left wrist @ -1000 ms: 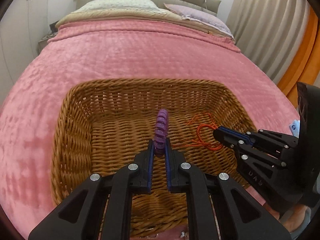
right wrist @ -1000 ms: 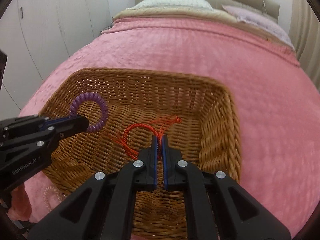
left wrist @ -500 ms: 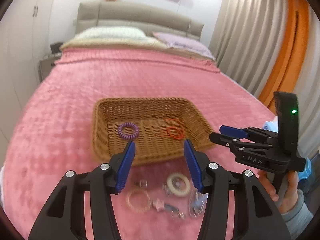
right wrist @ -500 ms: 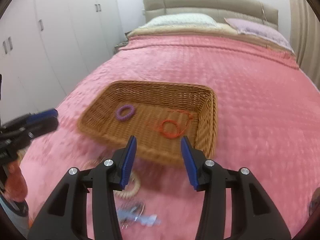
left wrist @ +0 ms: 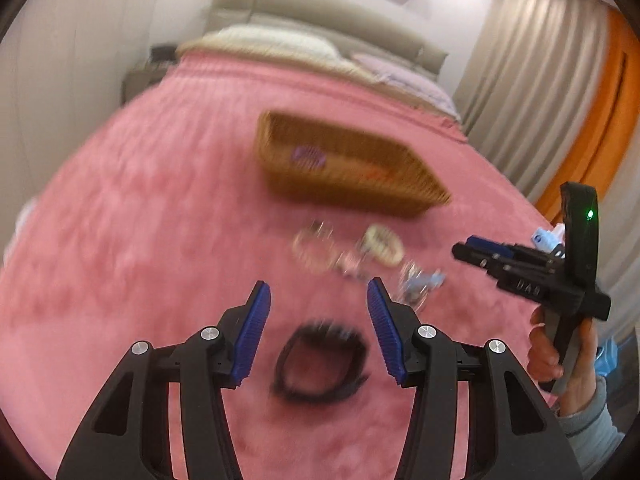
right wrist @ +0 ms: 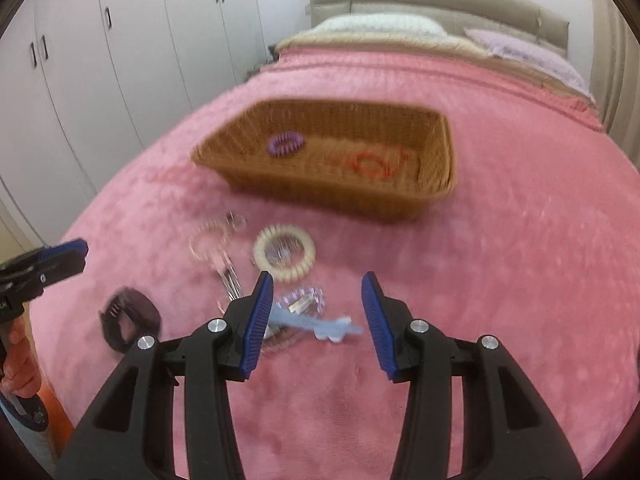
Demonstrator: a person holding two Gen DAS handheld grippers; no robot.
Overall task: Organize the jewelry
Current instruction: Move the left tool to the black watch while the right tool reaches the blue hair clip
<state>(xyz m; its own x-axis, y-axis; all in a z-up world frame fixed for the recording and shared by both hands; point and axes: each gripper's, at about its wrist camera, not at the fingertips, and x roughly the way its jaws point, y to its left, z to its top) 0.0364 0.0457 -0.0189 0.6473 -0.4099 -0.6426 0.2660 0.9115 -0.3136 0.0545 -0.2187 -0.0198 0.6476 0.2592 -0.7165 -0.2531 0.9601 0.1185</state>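
Jewelry scattered on the pink bedspread (right wrist: 500, 240), just in front of the wicker basket (right wrist: 436, 200). Inside the basket, lying flat on the weave: a purple coil ring (right wrist: 285, 145) toward its left end and an orange cord bracelet (right wrist: 370, 163) toward its right, well apart. Basket's long axis running left to right in the right wrist view, angled away to the right in the blurred left wrist view (left wrist: 404, 196). On the spread near the basket's front wall: a cream coil ring (right wrist: 285, 258) lying flat, a clear pinkish ring (right wrist: 208, 242) just to its left, some clear beads (right wrist: 302, 300) below. Nearer, a pale blue hair clip (right wrist: 320, 325), long axis roughly left to right, one end hidden behind the right claw's left finger. Off to the left, apart from the rest, a dark loop (right wrist: 130, 318) lying flat on the spread; same dark loop (left wrist: 320, 364) seen between and just beyond the left claw's fingers. Left gripper (left wrist: 319, 332) spread wide, holding nothing, hanging over the loop. Right gripper (right wrist: 318, 322) likewise spread wide and bare, hanging over the blue clip and beads. Both views smeared, fine detail of the small pieces unreadable.
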